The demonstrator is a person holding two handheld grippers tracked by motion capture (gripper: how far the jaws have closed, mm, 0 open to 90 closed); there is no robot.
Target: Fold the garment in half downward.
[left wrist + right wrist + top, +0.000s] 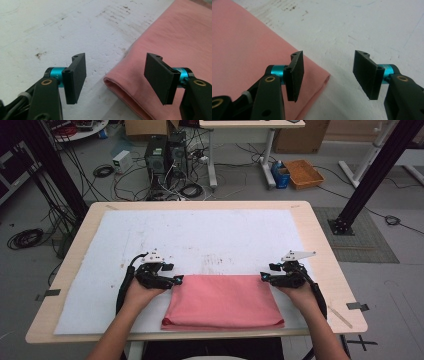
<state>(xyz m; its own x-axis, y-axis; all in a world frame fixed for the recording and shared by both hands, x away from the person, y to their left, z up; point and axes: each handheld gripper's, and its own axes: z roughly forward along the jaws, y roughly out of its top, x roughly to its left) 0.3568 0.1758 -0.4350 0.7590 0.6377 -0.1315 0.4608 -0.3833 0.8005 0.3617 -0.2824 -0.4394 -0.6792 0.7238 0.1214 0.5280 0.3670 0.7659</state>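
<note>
A folded pink cloth (222,301) lies flat near the front edge of the table. My left gripper (178,280) is at the cloth's far left corner, open, with the folded corner (120,87) between its jaws and nothing pinched. My right gripper (263,277) is at the far right corner, also open; that corner (322,77) lies between its jaws, untouched. In the left gripper view my left gripper (115,76) straddles the cloth's edge. In the right gripper view my right gripper (328,75) hangs just above the white sheet.
A white sheet (200,240) with dark smudges (215,259) covers the wooden table (320,250). Beyond the table are computer towers (165,152), cables on the floor, an orange tray (303,173) and black frame posts (370,175).
</note>
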